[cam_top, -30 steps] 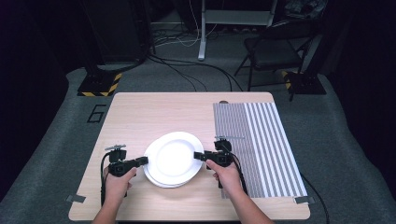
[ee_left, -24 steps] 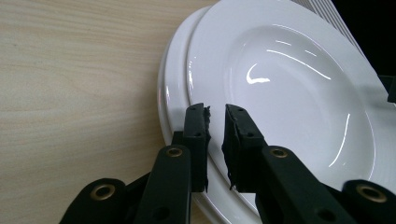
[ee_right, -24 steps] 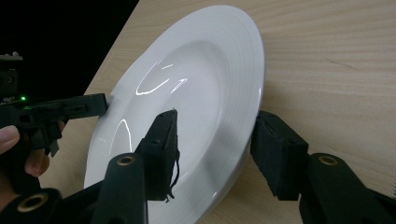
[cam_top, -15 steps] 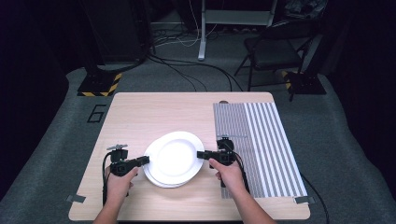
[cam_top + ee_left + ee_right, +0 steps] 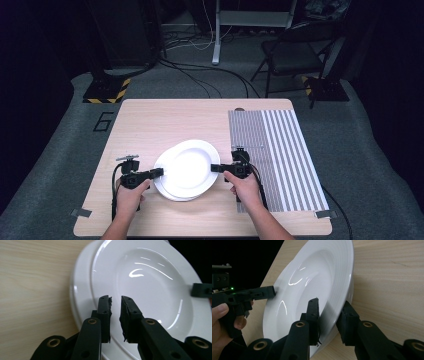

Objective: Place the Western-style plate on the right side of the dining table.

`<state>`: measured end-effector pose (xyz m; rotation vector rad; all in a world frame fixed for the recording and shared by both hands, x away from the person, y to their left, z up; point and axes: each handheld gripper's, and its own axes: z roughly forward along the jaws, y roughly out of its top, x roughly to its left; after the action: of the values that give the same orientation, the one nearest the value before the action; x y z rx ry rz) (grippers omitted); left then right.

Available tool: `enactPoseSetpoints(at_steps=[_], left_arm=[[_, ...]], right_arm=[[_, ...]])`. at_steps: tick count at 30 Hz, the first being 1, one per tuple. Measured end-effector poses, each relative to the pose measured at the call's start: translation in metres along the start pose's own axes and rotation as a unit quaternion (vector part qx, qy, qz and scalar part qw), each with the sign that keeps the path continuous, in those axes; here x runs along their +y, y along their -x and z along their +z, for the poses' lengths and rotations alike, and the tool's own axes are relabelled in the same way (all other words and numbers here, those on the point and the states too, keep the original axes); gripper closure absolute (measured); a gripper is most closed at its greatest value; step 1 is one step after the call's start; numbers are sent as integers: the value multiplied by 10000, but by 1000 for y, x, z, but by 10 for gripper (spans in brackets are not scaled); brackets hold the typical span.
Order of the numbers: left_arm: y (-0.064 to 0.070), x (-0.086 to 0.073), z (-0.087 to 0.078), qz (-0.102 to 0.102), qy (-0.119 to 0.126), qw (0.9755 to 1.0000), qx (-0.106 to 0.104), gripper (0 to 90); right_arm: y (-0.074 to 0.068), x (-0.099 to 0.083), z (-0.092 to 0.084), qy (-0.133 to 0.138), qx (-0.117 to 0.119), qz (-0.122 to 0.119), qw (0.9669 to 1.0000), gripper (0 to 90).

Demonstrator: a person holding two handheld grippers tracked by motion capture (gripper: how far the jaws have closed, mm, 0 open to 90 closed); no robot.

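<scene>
Top plate (image 5: 187,167) btwn L tongs (image 5: 159,172) & R tongs (image 5: 215,167) (rims pinched)

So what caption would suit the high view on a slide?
Both grippers, left and right, clamp the top plate's opposite rims.

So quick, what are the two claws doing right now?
Left claw: closed on the left rim of the top white plate.
Right claw: jaws just closed on that plate's right rim.
</scene>
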<state>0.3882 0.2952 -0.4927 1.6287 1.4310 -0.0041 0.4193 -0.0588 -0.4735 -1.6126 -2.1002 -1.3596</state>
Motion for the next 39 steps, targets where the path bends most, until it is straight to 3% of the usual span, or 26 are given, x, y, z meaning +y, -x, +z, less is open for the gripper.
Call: enactPoseSetpoints(at_steps=[4,8,14,16,25,34,39], left_arm=[[7,1,5,254,-24,9996,144,771],[5,2,4,201,11,9997,151,752],[2,2,3,124,-2,9997,196,718],[2,2,3,186,8,9996,220,704],[5,3,6,119,6,9998,129,629],[7,4,12,51,-73,10000,9,578],[10,5,15,1,-86,9999,65,561]], right_arm=[[0,-1,-1,1,-3,16,10000,734],[4,0,-4,83,125,89,9998,757],[5,3,-11,203,96,52,9997,775],[4,4,-13,226,75,9,9997,775],[4,4,-15,226,45,-53,9997,773],[10,2,-17,255,125,82,9996,769],[15,0,-18,278,221,195,9992,769]])
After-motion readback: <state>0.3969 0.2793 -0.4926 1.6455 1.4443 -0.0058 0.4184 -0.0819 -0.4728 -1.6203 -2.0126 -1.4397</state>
